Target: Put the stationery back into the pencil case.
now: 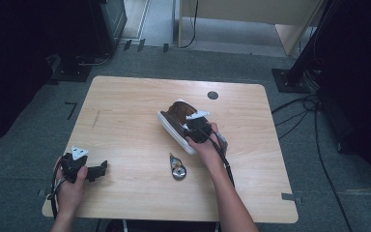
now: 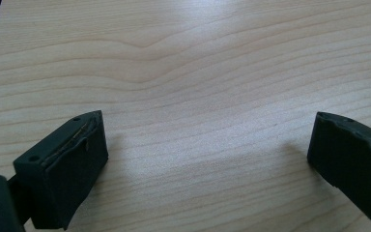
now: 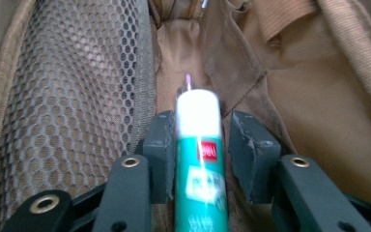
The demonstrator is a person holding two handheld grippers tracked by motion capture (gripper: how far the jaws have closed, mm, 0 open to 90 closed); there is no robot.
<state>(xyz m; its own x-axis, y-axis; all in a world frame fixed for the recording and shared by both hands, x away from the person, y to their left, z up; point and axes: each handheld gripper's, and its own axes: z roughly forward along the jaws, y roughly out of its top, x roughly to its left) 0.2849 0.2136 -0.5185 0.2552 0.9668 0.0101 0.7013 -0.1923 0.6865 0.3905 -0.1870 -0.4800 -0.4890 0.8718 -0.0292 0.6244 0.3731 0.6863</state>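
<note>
A brown pouch [image 1: 176, 112] with a pale rim lies open in the middle of the table. My right gripper [image 1: 196, 129] reaches into its mouth. In the right gripper view, my right gripper [image 3: 200, 126] has a green and white glue stick [image 3: 200, 164] between its jaws, white cap pointing into the pouch. The stick is blurred; it lies against one pad, and a thin gap shows at the other. Grey mesh [image 3: 77, 96] lines one side of the pouch and brown fabric [image 3: 319, 96] the other. My left gripper [image 1: 98, 169] rests near the front left corner, open over bare wood [image 2: 198, 58] with nothing between its jaws.
A small metal and dark object [image 1: 177, 169] lies on the table [image 1: 125, 111] in front of the pouch. A round dark grommet [image 1: 213, 95] sits near the far edge. Cables and black stands crowd the floor to the right.
</note>
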